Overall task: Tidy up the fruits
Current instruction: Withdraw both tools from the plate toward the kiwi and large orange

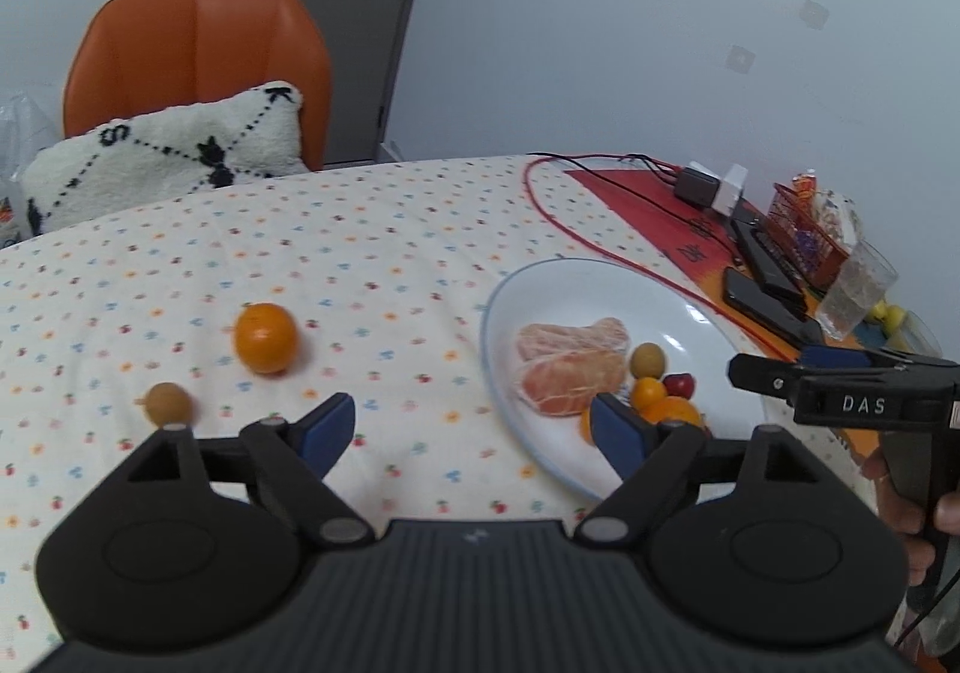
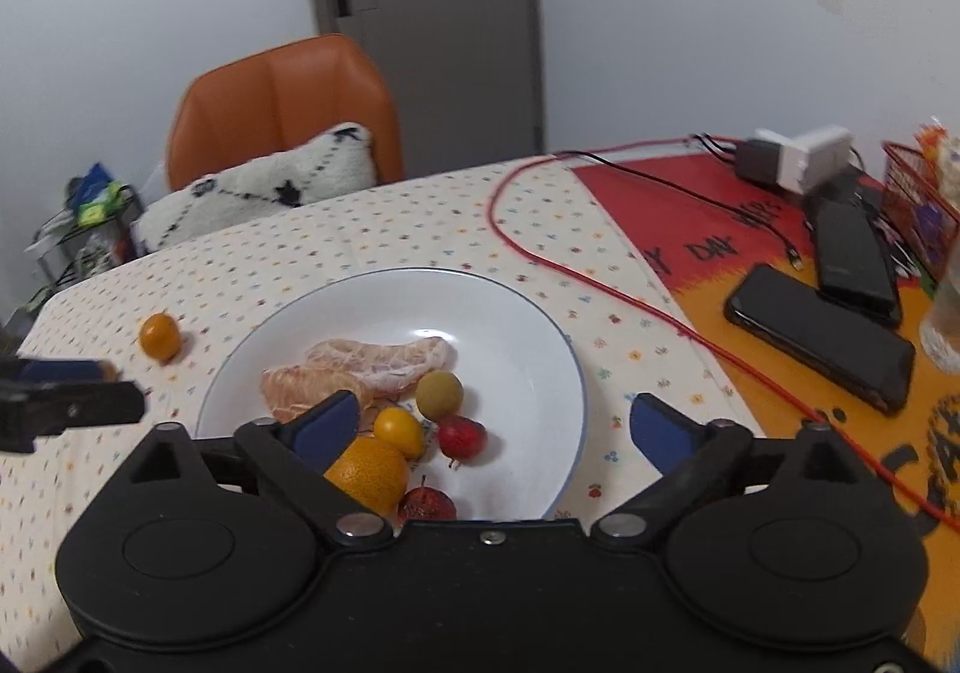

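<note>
A white plate (image 2: 528,349) holds peeled pomelo segments (image 2: 360,367), a brown longan (image 2: 440,395), a small yellow-orange fruit (image 2: 399,431), a larger orange (image 2: 367,473) and two red fruits (image 2: 461,436). The plate also shows in the left wrist view (image 1: 576,295). On the cloth to its left lie a small orange (image 1: 266,337) and a brown longan (image 1: 170,404). My left gripper (image 1: 474,427) is open and empty, between the loose fruits and the plate. My right gripper (image 2: 498,427) is open and empty above the plate's near side.
The table has a dotted cloth (image 1: 360,229). At the right are a red cable (image 2: 600,283), two phones (image 2: 822,337), chargers (image 2: 798,157), a wire basket (image 2: 918,211) and a glass (image 1: 855,289). An orange chair (image 1: 198,55) with a cushion (image 1: 162,157) stands behind.
</note>
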A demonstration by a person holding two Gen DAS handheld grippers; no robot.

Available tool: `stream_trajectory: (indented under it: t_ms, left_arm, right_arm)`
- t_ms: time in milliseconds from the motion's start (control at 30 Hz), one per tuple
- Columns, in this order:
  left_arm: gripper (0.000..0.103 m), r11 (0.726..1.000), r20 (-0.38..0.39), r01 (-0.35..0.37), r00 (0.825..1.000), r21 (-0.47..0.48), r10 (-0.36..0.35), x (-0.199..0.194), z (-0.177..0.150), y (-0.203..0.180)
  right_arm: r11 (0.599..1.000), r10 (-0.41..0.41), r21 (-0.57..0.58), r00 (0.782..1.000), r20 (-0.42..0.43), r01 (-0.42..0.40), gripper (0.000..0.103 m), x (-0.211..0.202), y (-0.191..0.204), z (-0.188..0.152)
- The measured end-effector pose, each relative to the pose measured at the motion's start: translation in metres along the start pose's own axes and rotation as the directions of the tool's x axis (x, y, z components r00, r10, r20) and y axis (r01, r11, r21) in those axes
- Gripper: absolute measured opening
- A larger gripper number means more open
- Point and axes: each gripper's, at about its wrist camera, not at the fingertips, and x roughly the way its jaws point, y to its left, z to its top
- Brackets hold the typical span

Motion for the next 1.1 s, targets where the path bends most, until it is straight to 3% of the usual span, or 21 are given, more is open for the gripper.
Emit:
stream_trajectory:
  t_ms: [100, 800, 967, 1100]
  left_arm:
    - [0.086, 1.000, -0.005, -0.012, 1.000, -0.017, 0.012, -0.002, 0.000, 0.009]
    - [0.086, 0.993, 0.011, -0.091, 0.996, -0.072, 0.092, -0.025, 0.004, 0.080]
    - [0.083, 0.992, 0.003, -0.090, 0.996, -0.093, 0.091, -0.024, 0.004, 0.095]
    - [0.073, 0.990, -0.011, -0.091, 0.996, -0.111, 0.090, -0.018, 0.006, 0.108]
  right_arm:
    - [0.999, -0.043, 0.010, 0.999, -0.011, 0.043, 0.103, 0.000, 0.008, -0.001]
    - [0.995, 0.099, -0.011, 0.995, -0.030, -0.100, 0.103, -0.001, 0.092, 0.016]
    - [0.992, 0.124, -0.022, 0.992, -0.032, -0.125, 0.103, 0.002, 0.113, 0.022]
    - [0.989, 0.144, -0.032, 0.989, -0.037, -0.145, 0.103, 0.005, 0.129, 0.027]
